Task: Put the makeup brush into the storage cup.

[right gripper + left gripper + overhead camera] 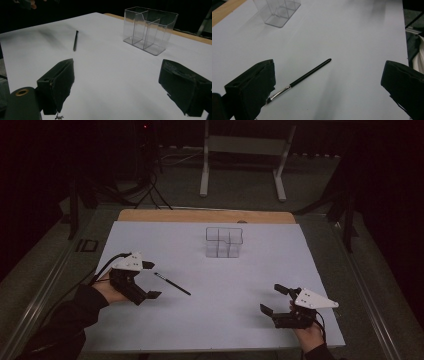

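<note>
High view: pen [172,283] lies at three o'clock of my left tongs [150,280], spread, empty; right tongs [272,299] spread. Approach step; next I straddle the pen and pinch it.

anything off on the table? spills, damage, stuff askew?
Nothing stands out. The pen lies loose on the white sheet, apart from the upright, empty clear organizer. Both hand-held grippers, left and right, are open.
</note>
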The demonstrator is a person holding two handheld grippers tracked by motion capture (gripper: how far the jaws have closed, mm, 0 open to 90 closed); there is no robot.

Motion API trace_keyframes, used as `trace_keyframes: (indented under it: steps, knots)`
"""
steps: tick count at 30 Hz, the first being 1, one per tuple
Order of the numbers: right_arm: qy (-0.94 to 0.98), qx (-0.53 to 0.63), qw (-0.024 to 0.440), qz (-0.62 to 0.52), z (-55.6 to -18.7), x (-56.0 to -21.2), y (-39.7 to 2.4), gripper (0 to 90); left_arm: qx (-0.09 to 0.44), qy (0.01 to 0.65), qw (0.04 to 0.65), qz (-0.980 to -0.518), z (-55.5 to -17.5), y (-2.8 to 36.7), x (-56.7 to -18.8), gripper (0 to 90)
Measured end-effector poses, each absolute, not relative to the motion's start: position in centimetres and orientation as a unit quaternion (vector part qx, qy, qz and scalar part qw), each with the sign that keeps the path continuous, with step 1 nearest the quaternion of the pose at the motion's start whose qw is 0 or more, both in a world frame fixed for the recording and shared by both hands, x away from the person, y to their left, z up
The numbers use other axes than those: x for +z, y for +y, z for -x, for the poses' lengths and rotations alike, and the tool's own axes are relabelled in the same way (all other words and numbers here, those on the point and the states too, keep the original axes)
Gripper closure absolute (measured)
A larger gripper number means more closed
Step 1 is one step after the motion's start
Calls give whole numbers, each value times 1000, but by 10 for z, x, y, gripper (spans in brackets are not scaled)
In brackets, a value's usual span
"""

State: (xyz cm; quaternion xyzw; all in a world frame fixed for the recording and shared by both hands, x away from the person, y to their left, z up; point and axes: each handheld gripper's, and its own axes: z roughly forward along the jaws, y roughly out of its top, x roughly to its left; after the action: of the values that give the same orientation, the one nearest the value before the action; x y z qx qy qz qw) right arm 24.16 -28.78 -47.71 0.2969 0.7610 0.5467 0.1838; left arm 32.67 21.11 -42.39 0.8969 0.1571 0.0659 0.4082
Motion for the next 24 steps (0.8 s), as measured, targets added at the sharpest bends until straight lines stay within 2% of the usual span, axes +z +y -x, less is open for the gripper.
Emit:
trace_keyframes:
  steps: [13,24]
  knots:
    - [762,546,182,-297,-242,-478,-287,132,62,112,361,-924,-347,194,-419,4]
    - [763,545,180,-297,-242,-478,-286,132,45,87,314,-944,-365,185,-431,5]
